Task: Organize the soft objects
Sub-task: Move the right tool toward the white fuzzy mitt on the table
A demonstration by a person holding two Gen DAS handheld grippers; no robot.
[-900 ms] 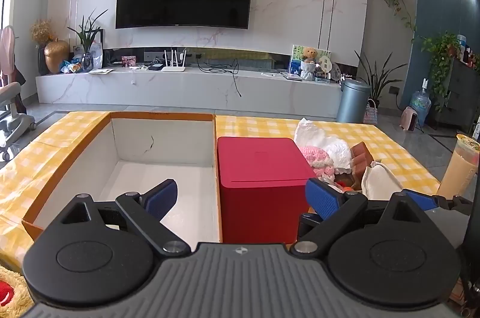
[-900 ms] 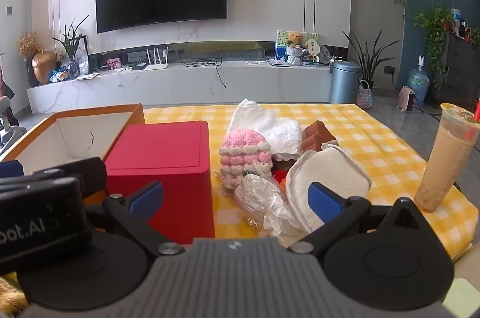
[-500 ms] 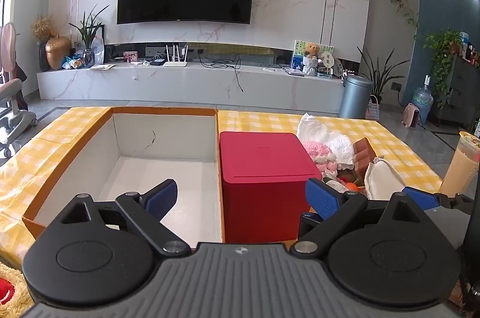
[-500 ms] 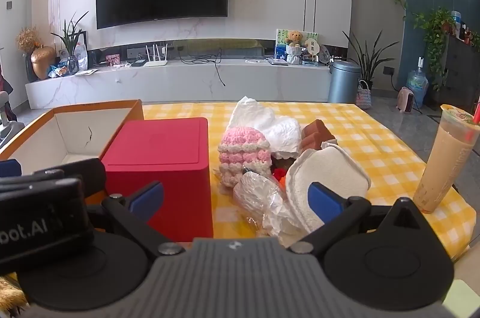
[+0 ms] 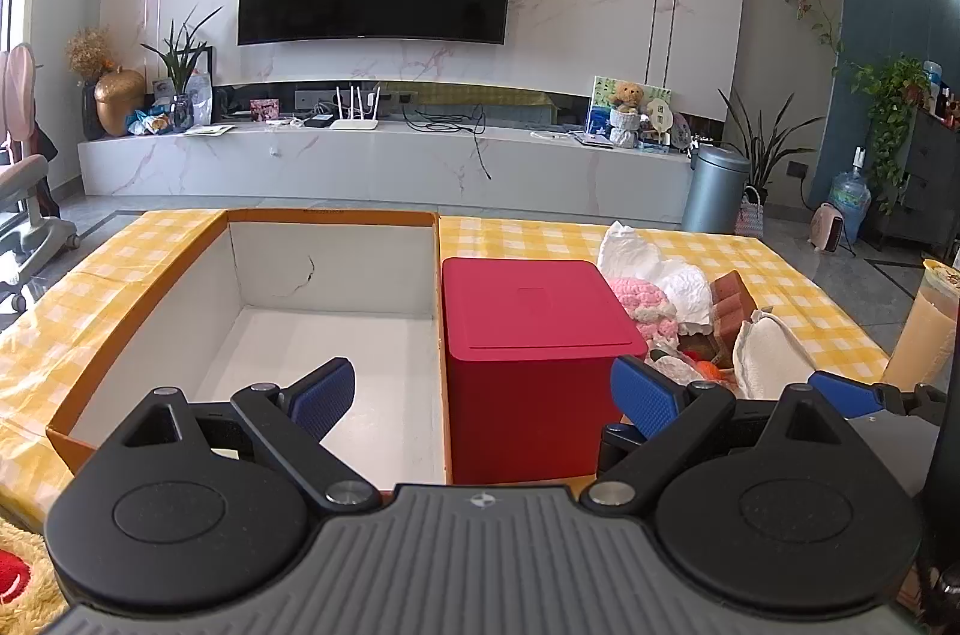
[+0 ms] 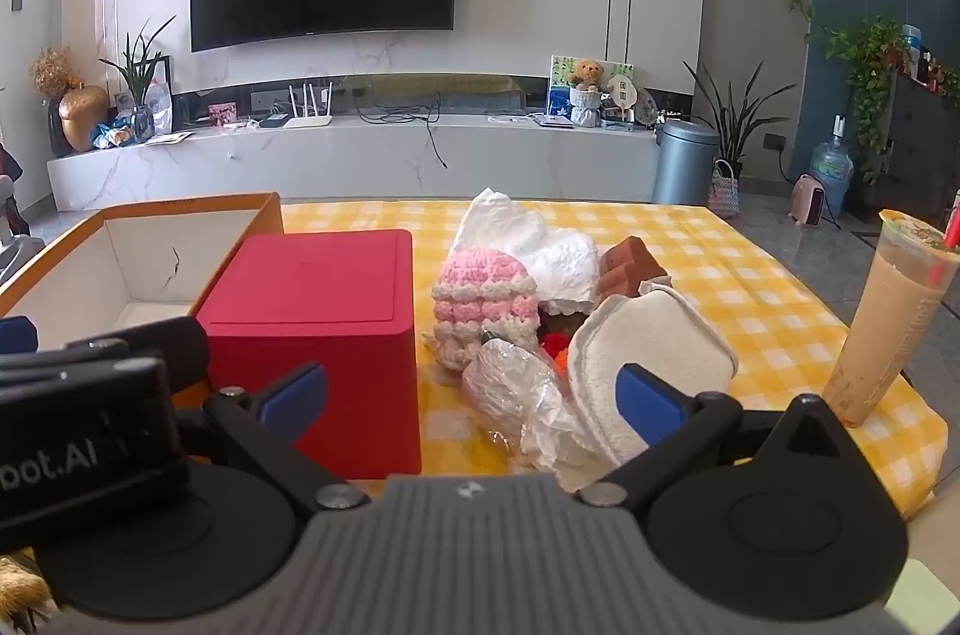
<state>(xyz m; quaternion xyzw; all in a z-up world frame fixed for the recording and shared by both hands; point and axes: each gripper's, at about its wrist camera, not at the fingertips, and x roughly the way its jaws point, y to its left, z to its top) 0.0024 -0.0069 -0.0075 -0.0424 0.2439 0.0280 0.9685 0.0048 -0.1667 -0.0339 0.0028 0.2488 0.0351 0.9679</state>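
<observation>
The left gripper [image 5: 483, 392] hangs with its blue-padded jaws spread wide and nothing between them. Straight ahead of it, between the two fingers, stands a red square plastic box with a closed lid [image 5: 534, 335]. Ahead and to its left sits a large open cardboard box with orange outside and white inside [image 5: 336, 275], touching the red box's side; its floor shows bare white. Both rest on a table covered by a yellow-and-white checked cloth [image 5: 528, 233].

The right gripper [image 6: 471, 392] also has its jaws fully apart and holds nothing. Just ahead of it, between the fingers, lies the pile of soft things: a crumpled clear plastic bag [image 6: 522, 395] nearest, a pink-and-white crocheted hat [image 6: 483, 305] beyond it beside the red box, a crumpled white tissue-like cloth [image 6: 540, 245] farther back, and a white padded fabric piece [image 6: 654, 335] just behind the right finger. A brown brick-shaped block [image 6: 627, 263] peeks out behind that pad, and something small and red-orange [image 6: 555, 344] sits in the middle of the pile, too hidden to identify. Well off to the right of this gripper, a tall plastic cup of milky tan drink [image 6: 888, 329] stands near the table's edge.
</observation>
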